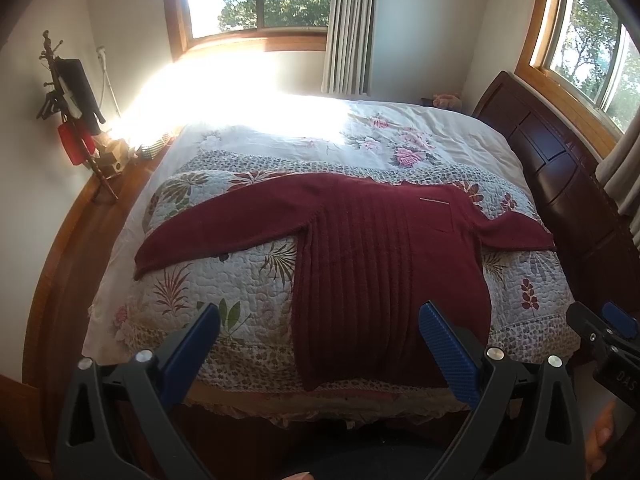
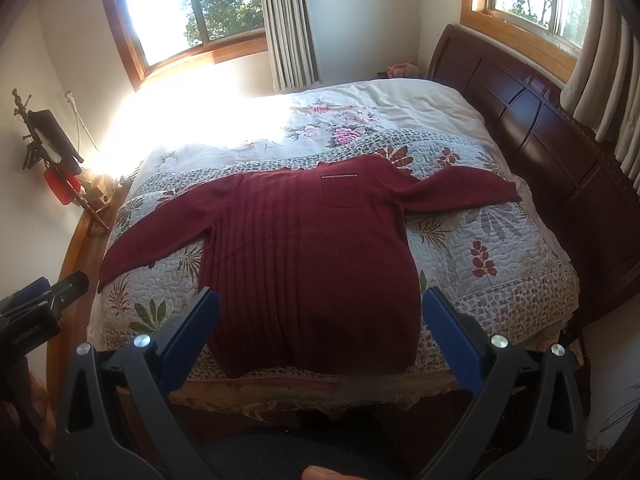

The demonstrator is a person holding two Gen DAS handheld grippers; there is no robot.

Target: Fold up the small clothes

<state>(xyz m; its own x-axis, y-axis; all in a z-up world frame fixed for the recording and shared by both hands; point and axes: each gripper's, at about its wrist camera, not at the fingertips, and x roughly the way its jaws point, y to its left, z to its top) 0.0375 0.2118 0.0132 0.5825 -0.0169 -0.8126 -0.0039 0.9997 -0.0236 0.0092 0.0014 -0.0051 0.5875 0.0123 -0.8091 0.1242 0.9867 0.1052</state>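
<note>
Currently both left gripper (image 1: 320, 330) and right gripper (image 2: 320, 314) hang with jaws wide open and empty, maroon sweater (image 2: 308, 248) flat on the bed (image 2: 520, 280) just ahead; shallow pinch may snag quilt too.

place: home bedroom | evidence: quilted bed (image 2: 500, 240), wooden headboard (image 2: 540, 128), curtained windows (image 2: 192, 8)

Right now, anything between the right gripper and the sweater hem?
Nothing solid. In the right wrist view the open right gripper hangs short of the maroon sweater, whose hem lies on the quilt at the bed's near edge.
</note>
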